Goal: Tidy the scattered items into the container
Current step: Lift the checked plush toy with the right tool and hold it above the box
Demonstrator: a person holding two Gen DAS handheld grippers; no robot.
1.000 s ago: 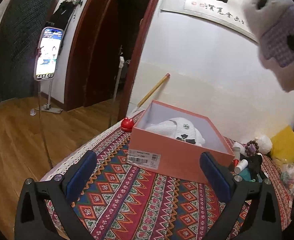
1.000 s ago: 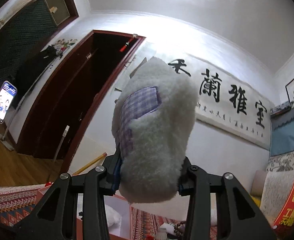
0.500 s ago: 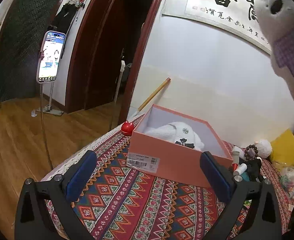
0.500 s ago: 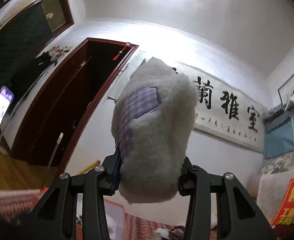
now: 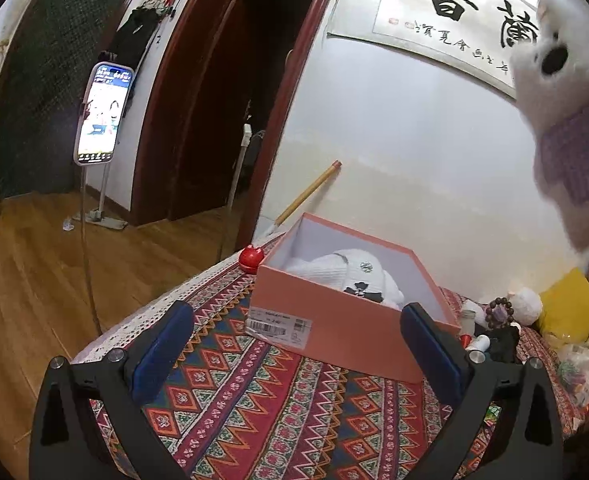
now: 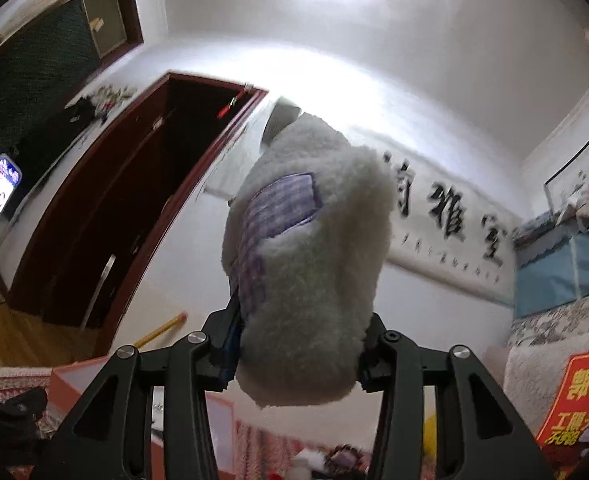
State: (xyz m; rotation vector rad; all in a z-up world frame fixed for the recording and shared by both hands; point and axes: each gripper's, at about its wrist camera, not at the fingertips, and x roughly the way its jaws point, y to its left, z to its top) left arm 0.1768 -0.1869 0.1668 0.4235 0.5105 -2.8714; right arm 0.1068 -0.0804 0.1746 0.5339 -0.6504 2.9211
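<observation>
From the left wrist, the left gripper [image 5: 294,344] stands wide and empty over the patterned cloth [image 5: 254,408], its blue pads framing the near wall of the pink box [image 5: 334,340] just ahead. A white knit hat [image 5: 346,276] lies inside the box. A red ball [image 5: 251,258] sits past the box's far left corner, and a yellow stick [image 5: 306,196] leans on the wall behind it. Off the right finger lies a clutter of small bottles [image 5: 474,340] and dark beads [image 5: 500,310], with a yellow cushion [image 5: 566,304] beyond. A phone [image 5: 102,114] on a stand glows far to the left by the door. High to the right hangs the plush toy [image 5: 566,128], well above the box. From the right wrist, the right gripper [image 6: 298,356] is clamped on the plush toy [image 6: 310,280], which rises from the jaws and blocks most of the view ahead; the box [image 6: 70,380] shows only as a pink edge low on the left. Compared with a second ago, the toy fills more of the left view and sits lower, and the right view is tipped further toward the ceiling.
</observation>
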